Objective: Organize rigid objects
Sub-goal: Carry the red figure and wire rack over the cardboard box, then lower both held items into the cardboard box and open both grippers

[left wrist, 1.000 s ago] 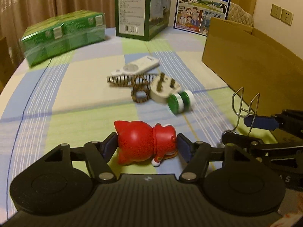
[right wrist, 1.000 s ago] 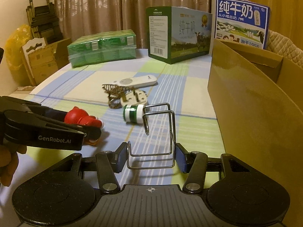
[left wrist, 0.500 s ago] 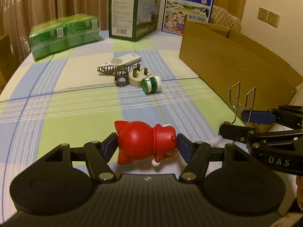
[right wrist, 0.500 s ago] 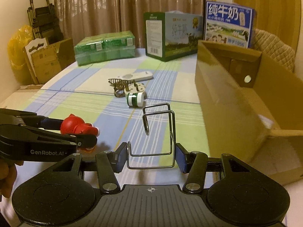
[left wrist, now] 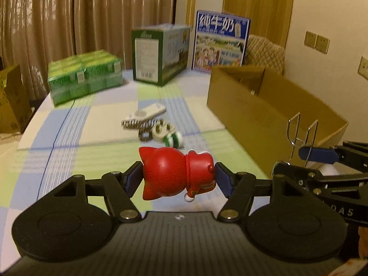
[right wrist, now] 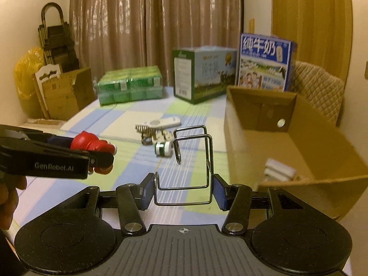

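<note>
My left gripper (left wrist: 178, 179) is clamped on the red cat figurine (left wrist: 177, 176), its blue pads pressed against the two ends. The figurine lies sideways, long axis running straight across between the jaws, eared head to the left and base to the right, lifted clear above the table (left wrist: 69, 151). My right gripper (right wrist: 182, 189) is closed partway on a bent wire rack (right wrist: 195, 161); the pads pinch its lower loop, and the frame stands upright with its hooked ends curling toward the far side. It too hangs above the table, just left of the open cardboard box (right wrist: 299, 142).

The table carries a checked cloth of blue, green and cream. At mid-table a white remote (left wrist: 147, 112), a striped hair clip (left wrist: 140, 123), a white plug (left wrist: 162, 130) and a green-and-white roll (left wrist: 173, 139) sit clustered together. Farther off stand a green shrink-wrapped pack (left wrist: 85, 78), a green carton (left wrist: 161, 55) and a blue milk carton (left wrist: 222, 41). Brown curtains (left wrist: 92, 18) close off the far wall.
</note>
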`<action>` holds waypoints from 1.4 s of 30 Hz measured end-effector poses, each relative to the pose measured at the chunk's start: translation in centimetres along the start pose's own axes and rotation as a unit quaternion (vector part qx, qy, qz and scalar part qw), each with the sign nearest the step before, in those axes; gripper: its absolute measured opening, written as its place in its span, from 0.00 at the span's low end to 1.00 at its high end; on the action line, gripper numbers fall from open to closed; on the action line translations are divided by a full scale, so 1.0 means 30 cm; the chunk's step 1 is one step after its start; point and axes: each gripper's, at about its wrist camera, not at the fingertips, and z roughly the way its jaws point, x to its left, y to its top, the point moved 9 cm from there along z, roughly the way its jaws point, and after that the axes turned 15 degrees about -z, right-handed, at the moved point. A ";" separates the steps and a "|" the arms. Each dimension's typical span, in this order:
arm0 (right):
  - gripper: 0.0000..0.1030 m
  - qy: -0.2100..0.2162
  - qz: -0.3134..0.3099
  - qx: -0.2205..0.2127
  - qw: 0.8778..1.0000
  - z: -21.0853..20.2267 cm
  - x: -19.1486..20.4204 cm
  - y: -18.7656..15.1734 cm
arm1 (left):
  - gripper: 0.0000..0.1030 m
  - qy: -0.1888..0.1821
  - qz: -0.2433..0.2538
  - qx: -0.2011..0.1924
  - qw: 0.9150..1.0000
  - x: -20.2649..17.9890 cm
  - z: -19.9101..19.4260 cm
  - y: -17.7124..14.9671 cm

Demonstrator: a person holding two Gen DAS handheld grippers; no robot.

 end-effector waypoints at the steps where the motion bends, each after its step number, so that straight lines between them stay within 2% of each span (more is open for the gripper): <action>1: 0.48 -0.002 -0.001 -0.003 1.000 -0.019 -0.008 0.008 | 0.61 -0.002 0.001 -0.003 1.000 -0.016 -0.010 0.011; 7: 0.48 -0.020 0.008 -0.018 1.000 -0.119 -0.111 0.049 | 0.61 -0.023 0.014 -0.011 1.000 -0.127 -0.048 0.063; 14: 0.48 -0.062 0.030 -0.017 0.997 -0.192 -0.321 0.054 | 0.61 -0.063 0.041 -0.015 0.997 -0.318 -0.044 0.103; 21: 0.48 -0.077 0.051 0.002 0.996 -0.192 -0.528 0.035 | 0.61 -0.109 0.066 0.001 0.992 -0.510 0.020 0.128; 26: 0.48 -0.071 0.049 0.018 0.996 -0.164 -0.614 0.011 | 0.61 -0.124 0.098 0.016 0.987 -0.612 0.095 0.125; 42: 0.48 -0.046 0.072 0.063 0.994 -0.033 -0.716 -0.123 | 0.61 -0.130 0.148 0.060 0.979 -0.703 0.254 0.054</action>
